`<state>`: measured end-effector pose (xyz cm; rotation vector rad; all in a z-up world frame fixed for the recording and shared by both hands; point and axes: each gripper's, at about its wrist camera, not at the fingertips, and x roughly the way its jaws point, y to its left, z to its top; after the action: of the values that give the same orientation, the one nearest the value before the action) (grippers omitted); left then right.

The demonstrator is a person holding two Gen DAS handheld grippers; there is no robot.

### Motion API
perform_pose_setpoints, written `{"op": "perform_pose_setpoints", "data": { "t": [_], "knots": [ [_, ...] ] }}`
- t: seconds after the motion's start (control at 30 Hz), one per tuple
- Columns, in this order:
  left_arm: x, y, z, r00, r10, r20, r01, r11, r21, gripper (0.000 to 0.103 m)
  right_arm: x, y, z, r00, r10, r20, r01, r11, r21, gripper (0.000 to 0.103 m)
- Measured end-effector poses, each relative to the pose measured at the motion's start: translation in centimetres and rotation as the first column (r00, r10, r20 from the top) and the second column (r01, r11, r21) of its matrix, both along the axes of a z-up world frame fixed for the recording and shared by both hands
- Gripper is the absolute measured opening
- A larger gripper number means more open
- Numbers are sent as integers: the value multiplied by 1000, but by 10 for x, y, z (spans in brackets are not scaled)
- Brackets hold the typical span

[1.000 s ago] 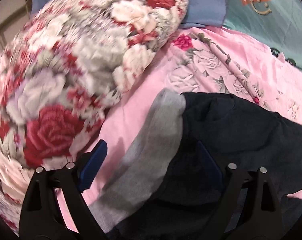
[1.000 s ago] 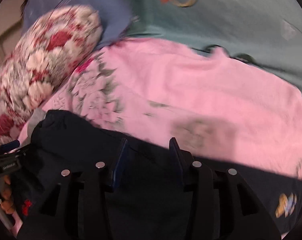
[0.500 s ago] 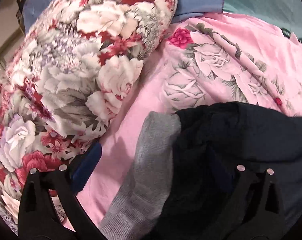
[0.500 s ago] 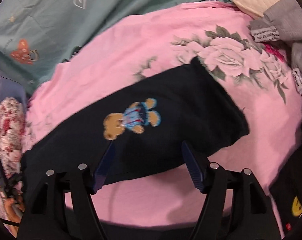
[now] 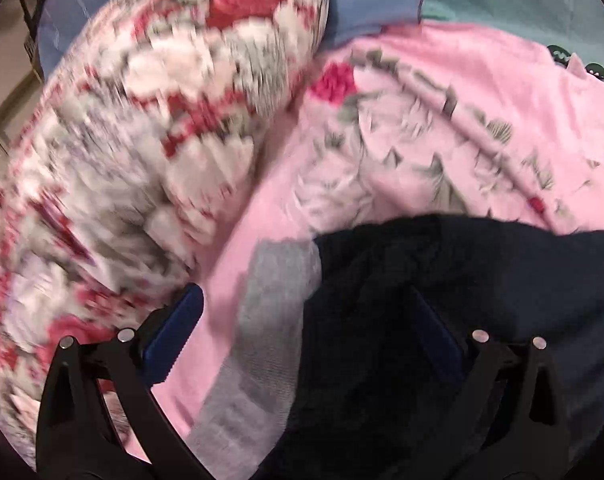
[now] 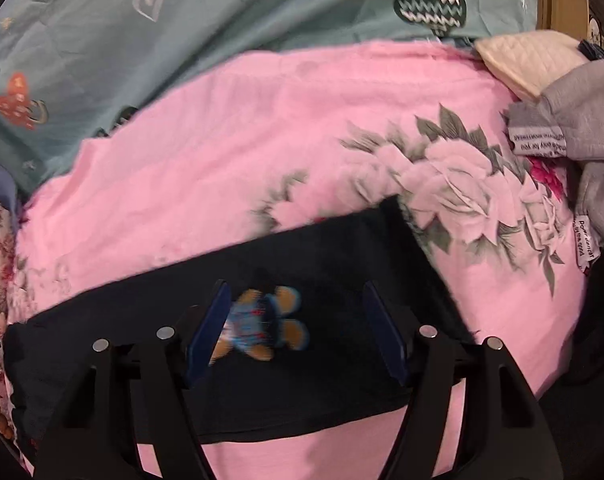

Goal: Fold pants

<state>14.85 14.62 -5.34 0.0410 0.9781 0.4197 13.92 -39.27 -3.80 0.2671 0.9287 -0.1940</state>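
Dark navy pants (image 6: 333, 276) lie spread across the pink floral blanket (image 6: 230, 152) on the bed, w/ a small bear print (image 6: 262, 328) facing up. Right claw (image 6: 298, 328) hovers over the pants w/ blue pads (image 6: 208, 328) spread wide, nothing pinched; the bear print sits between them. In the left wrist view the left claw (image 5: 302, 332) is also spread wide, one blue pad (image 5: 174, 332) by the floral pillow (image 5: 134, 152), the other over the dark cloth; nothing gripped. The pants' grey ribbed waistband (image 5: 270, 320) lies between the pads, on the pink blanket, just beside the pillow. Left view is motion-blurred. A teal sheet (image 6: 222, 12) w/ heart prints lies beyond the blanket; grey garments (image 6: 585, 120) and a cream quilted item (image 6: 529, 60) are piled at the far right edge.
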Motion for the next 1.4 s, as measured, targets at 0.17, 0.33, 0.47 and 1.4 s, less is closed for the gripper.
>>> {"op": "perform_pose_setpoints", "data": {
  "t": [0.17, 0.33, 0.47, 1.4],
  "knots": [
    [-7, 7, -1, 999, 24, 45, -21, 998, -61, 96, 13, -8, -10, 1000, 29, -2, -29, 999, -35, 58],
    [3, -2, 1, 996, 48, 80, -51, 998, 45, 98, 24, -25, -1, 999, -23, 45, 24, 1000, -12, 1],
    [9, 4, 2, 994, 62, 89, -64, 998, 13, 101, 28, -35, -8, 996, -53, 69, 54, 999, -5, 1],
    [-45, 34, 21, 999, -22, 49, 26, 997, -67, 101, -70, 6, 55, 967, -42, 252, 124, 941, -316, 68]
  ]
}}
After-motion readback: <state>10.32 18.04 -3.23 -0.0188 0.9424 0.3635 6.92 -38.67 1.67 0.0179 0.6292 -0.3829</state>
